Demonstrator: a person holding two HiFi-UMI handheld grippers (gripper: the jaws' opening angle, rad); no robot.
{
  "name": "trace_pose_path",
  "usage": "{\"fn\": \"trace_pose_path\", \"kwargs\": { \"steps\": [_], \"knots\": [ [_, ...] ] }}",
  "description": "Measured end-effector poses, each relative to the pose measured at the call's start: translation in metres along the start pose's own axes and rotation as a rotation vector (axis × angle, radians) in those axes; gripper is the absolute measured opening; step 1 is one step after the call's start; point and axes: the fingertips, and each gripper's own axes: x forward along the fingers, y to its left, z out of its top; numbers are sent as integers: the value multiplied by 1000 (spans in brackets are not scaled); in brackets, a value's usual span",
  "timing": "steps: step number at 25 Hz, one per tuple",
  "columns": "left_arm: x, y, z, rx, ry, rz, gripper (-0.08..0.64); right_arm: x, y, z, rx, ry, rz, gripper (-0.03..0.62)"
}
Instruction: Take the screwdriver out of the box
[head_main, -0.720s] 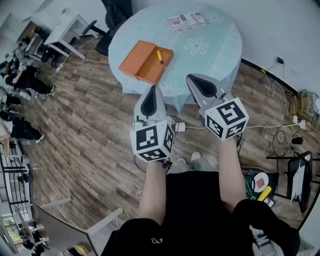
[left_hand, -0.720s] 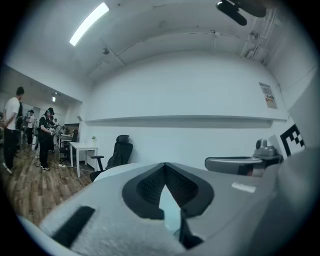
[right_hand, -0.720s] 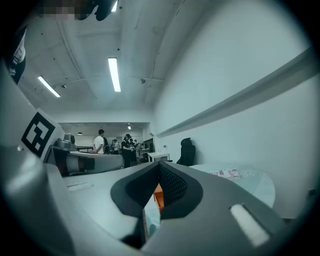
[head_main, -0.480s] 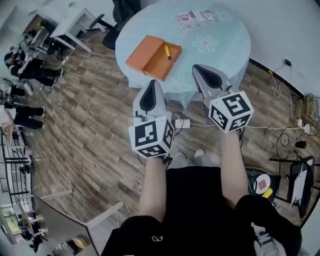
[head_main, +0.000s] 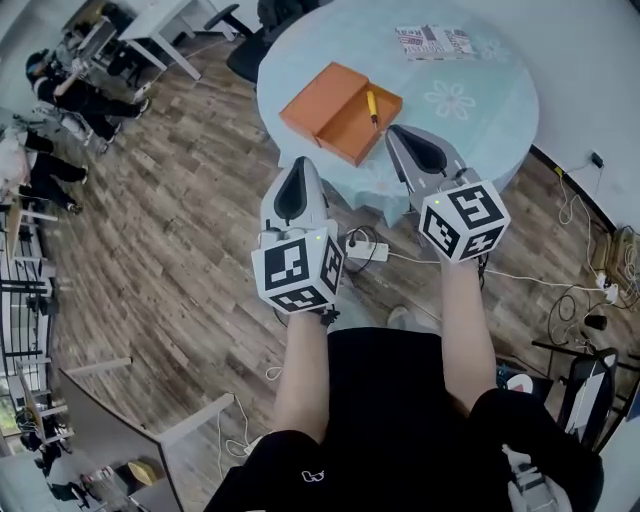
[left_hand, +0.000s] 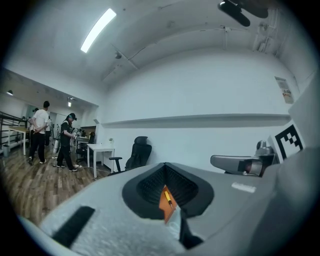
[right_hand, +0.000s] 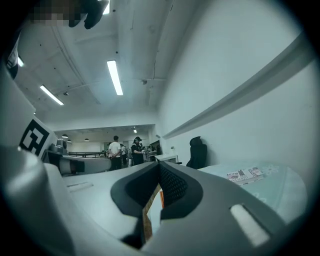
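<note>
**A:** What does the head view show, from the left?

**B:** First the left gripper (head_main: 300, 165), its jaws together and empty. Ahead of it and slightly to its right, an open orange box (head_main: 335, 105) sits on a round pale-blue table (head_main: 490, 125). The yellow screwdriver (head_main: 372, 106) lies in the box's right half. The right gripper (head_main: 394, 132) also has its jaws pressed together on nothing, with its tips just beside the box's near corner. A printed booklet (head_main: 435, 41) lies well beyond it.

**A:** And the gripper views?

**B:** Each shows a sliver of the box through its own jaws. Only the left gripper view catches the screwdriver, and only the right gripper view catches the booklet. Both add ceiling strip lights (left_hand: 97, 30), which the head view lacks.
</note>
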Motion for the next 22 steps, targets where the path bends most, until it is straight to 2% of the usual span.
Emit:
{"fn": "trace_pose_path", "kwargs": {
  "steps": [3, 7, 9, 16, 19, 22],
  "knots": [
    [35, 16, -4, -17, 2, -36, 2, 30, -15, 2, -18, -28, -37, 9],
    [96, 39, -9, -28, 34, -95, 2, 69, -45, 23, 40, -201, -76, 9],
    [128, 48, -14, -32, 65, -137, 2, 93, -60, 23, 56, -220, -114, 9],
    [218, 90, -38, -51, 156, -293, 2, 193, -85, -9, 61, -122, -247, 9],
    [251, 105, -50, -86, 176, -323, 2, 208, -103, -22, 45, -74, -324, 9],
    [271, 104, -77, -127, 239, -346, 2, 203, -126, -50, 44, 26, -394, 9]
  ]
}}
